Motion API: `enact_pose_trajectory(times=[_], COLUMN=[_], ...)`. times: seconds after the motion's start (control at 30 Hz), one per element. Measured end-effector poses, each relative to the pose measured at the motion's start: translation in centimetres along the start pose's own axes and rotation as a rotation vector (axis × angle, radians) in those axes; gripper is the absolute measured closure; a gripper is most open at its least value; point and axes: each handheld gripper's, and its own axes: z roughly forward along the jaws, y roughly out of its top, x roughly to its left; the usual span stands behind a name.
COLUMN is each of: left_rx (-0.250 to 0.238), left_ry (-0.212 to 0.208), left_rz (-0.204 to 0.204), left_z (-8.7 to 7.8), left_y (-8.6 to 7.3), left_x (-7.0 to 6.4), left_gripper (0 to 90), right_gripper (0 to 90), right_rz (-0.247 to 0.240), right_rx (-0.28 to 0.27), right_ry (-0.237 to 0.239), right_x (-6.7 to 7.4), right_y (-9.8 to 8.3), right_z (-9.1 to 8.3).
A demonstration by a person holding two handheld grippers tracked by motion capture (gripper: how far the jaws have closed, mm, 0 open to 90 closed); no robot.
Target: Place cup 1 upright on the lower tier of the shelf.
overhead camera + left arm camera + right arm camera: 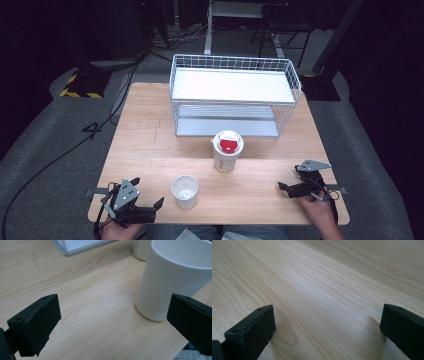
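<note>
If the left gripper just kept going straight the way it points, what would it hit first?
Probably the white cup. The left gripper has its jaws open, and the cup stands just ahead, toward the right jaw, so that jaw might catch it rather than pass. Depth is hard to judge. A second cup stands farther on.

White mug (185, 191), white cup (226, 157) with red-marked lid (228, 142), white wire rack (234, 95), pale wood-grain desk (150, 145), black tools.
</note>
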Motion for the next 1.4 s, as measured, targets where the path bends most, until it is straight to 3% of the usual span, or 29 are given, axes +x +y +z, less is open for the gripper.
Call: enact_pose_trajectory(times=[0.03, 0.27, 0.57, 0.83, 0.93, 1.07, 1.4], left_rx=[-0.013, -0.034, -0.069, -0.069, -0.072, -0.086, -0.034], left_ry=[-0.004, -0.034, -0.084, -0.125, -0.12, -0.128, -0.123], left_rz=[0.029, 0.063, 0.045, 0.044, 0.045, 0.014, 0.012], left_z=[-0.2, -0.1, 1.0, 2.7, 3.1, 3.8, 5.6], left_y=[0.1, 0.3, 0.3, 0.3, 0.4, 0.6, 0.3], left_x=[-0.6, -2.2, -3.4, -4.2, -4.4, -4.5, -4.4], left_gripper=[0.0, 0.0, 0.0, 0.0, 0.0, 0.0, 0.0], right_gripper=[0.2, 0.2, 0.2, 0.2, 0.2, 0.2, 0.2], right_rz=[0.0, 0.0, 0.0, 0.0, 0.0, 0.0, 0.001], right_rx=[0.0, 0.0, 0.0, 0.0, 0.0, 0.0, 0.0], right_ry=[0.0, 0.0, 0.0, 0.0, 0.0, 0.0, -0.002], right_x=[0.0, 0.0, 0.0, 0.0, 0.0, 0.0, 0.0], right_y=[0.0, 0.0, 0.0, 0.0, 0.0, 0.0, 0.0], right_z=[0.0, 0.0, 0.0, 0.0, 0.0, 0.0, 0.0])
